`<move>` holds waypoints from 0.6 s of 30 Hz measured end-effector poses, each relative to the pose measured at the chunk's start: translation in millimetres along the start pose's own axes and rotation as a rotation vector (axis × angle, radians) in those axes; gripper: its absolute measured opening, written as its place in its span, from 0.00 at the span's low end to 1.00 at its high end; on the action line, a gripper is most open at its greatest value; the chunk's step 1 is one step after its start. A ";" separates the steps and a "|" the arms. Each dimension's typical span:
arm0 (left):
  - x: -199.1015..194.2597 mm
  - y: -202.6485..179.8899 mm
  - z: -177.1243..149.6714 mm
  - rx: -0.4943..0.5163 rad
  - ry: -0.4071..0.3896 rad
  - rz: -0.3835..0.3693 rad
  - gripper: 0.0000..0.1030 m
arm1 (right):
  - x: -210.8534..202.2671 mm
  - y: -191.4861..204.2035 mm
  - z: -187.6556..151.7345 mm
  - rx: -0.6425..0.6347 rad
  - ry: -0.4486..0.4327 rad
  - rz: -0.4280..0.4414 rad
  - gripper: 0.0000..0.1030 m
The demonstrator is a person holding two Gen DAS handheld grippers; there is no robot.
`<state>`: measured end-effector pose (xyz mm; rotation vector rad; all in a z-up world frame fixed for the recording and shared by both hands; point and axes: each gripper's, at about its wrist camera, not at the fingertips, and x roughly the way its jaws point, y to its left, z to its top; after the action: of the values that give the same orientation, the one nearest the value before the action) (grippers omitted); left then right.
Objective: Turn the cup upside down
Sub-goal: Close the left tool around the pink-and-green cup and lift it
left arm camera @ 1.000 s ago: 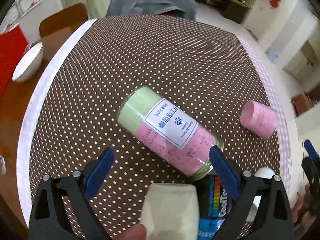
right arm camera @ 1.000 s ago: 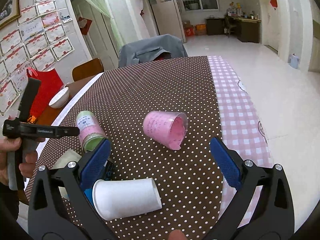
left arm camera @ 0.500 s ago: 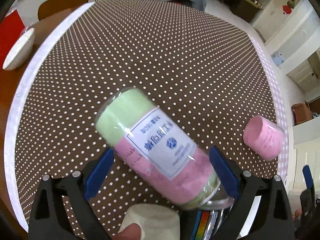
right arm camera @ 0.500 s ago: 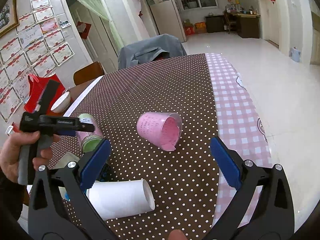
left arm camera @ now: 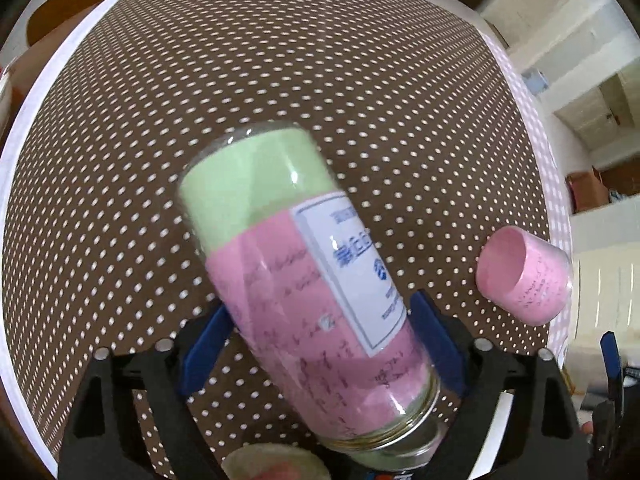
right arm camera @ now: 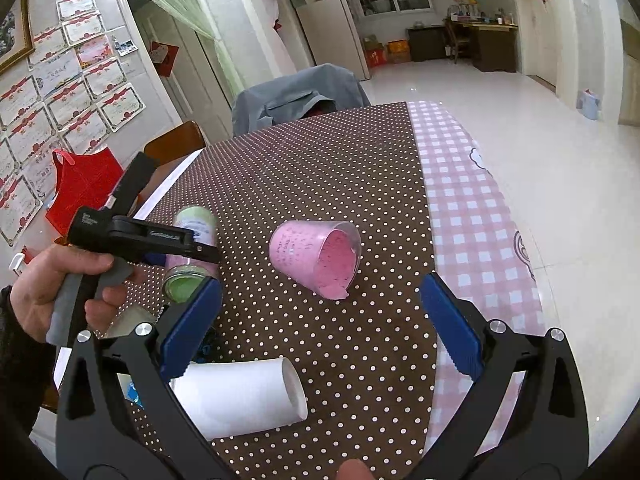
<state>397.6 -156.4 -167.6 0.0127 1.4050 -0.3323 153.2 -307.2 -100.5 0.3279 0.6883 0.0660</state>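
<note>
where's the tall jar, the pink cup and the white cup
tall jar (left arm camera: 304,276), left wrist view, on its pink middle
pink cup (right arm camera: 304,248), right wrist view, on its side wall
white cup (right arm camera: 236,400), right wrist view, on its side wall

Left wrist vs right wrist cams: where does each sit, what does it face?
Left wrist: on the left gripper, looking down at the lying glass jar between its open fingers.
Right wrist: on the right gripper, facing along the table toward the room; the person's left hand shows.
Shared: jar, lying pink cup, polka-dot tablecloth.
</note>
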 end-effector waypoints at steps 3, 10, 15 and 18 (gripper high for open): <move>10.8 -22.0 3.6 0.069 0.003 0.017 0.79 | -2.0 0.9 -1.1 0.002 -0.003 -0.003 0.94; 42.0 -65.1 14.7 0.168 0.030 0.053 0.76 | -11.3 0.3 -4.0 0.004 -0.014 -0.017 0.94; 46.6 -80.8 27.8 0.179 -0.014 0.097 0.73 | -20.4 -2.3 -5.7 0.013 -0.021 -0.035 0.94; 41.0 -79.0 28.6 0.199 -0.030 0.068 0.72 | -25.2 -3.4 -6.1 0.018 -0.023 -0.043 0.94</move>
<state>411.7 -246.7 -187.6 0.2172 1.3338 -0.4127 129.7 -313.0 -90.5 0.3304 0.6736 0.0148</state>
